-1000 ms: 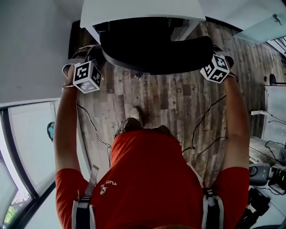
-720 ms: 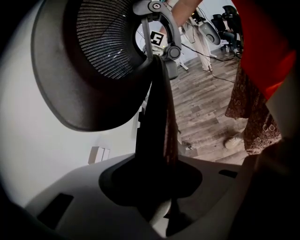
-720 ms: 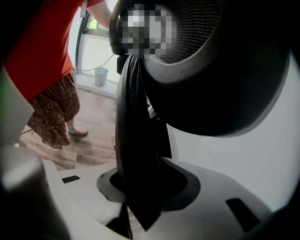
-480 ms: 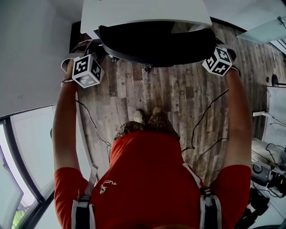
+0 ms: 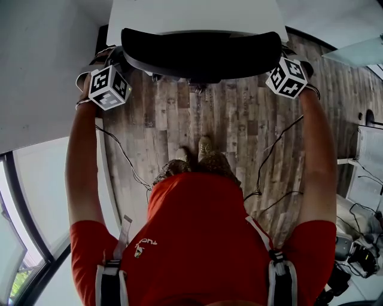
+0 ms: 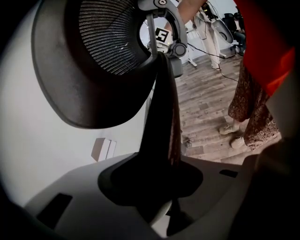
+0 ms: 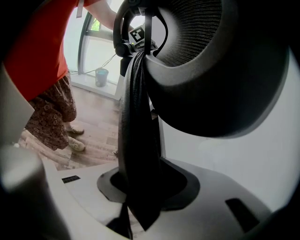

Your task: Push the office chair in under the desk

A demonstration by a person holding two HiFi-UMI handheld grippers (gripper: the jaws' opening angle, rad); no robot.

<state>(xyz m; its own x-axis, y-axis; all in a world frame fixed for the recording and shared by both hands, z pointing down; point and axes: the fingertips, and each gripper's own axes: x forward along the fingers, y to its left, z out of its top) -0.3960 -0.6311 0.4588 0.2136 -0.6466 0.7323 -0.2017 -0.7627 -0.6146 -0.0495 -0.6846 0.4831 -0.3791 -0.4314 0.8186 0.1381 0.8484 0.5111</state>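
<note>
The left tongs (image 6: 157,183) are closed on the left side rim (image 6: 161,108) of the office chair (image 5: 203,54) backrest; the rim runs straight up from between the jaws. The right tongs (image 7: 143,187) are closed in the same way on the right side rim (image 7: 138,108). In the head view the two marker cubes (image 5: 109,86) (image 5: 287,77) sit just outside the two ends of the backrest, one at each side.

The backrest stands at the near edge of the counter (image 5: 191,15), with its top line overlapping that edge. The seat is not visible.

Materials and shapes:
- Backrest: black, wide and bowed, with a smooth, matte, thin rim.
- Backrest panel (image 6: 110,37): fine ribbed mesh set inside the rim.
- Counter: flat white top with a straight edge.
- Floor (image 5: 239,125): wood planks in mixed grey and brown tones, with thin dark cables (image 5: 272,155) lying across them.
- Tong bodies: pale grey moulded plastic, with a dark recess around the jaws.
</note>
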